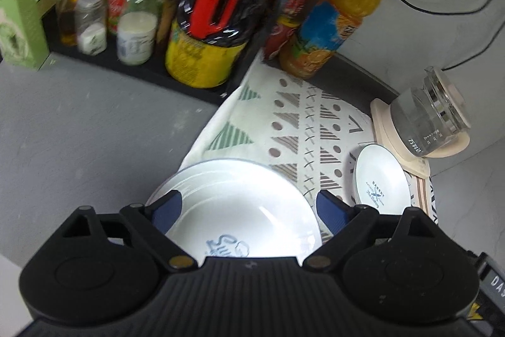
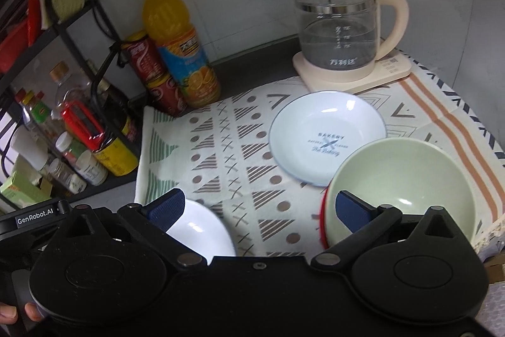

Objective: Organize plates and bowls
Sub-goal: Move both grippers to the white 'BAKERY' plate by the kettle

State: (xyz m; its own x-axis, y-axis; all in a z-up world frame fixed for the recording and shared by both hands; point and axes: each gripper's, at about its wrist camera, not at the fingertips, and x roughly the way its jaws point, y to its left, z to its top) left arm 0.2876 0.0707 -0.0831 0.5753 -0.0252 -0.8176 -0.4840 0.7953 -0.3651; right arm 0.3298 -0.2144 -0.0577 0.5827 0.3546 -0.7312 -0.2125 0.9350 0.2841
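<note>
Both tools stand released, their blue pads spread wide and gripping nothing. Left tool (image 1: 249, 210) hovers over the white plate (image 1: 240, 204), which lies at the near left edge of the patterned cloth (image 1: 293, 122) on the grey surface (image 1: 94, 131); its pads flank the plate's rim without visibly touching. Right tool (image 2: 258, 210) hangs above the cloth (image 2: 240, 147), between the white plate (image 2: 202, 229) at its left pad and the green bowl (image 2: 407, 185), which sits in a red-rimmed dish at its right pad. A pale blue plate (image 2: 325, 138) printed "BAKERY" lies beyond, its near edge tucked under the green bowl. Behind stand a glass kettle (image 2: 341, 30), an orange juice bottle (image 2: 180, 43) and red cans (image 2: 151, 68).
</note>
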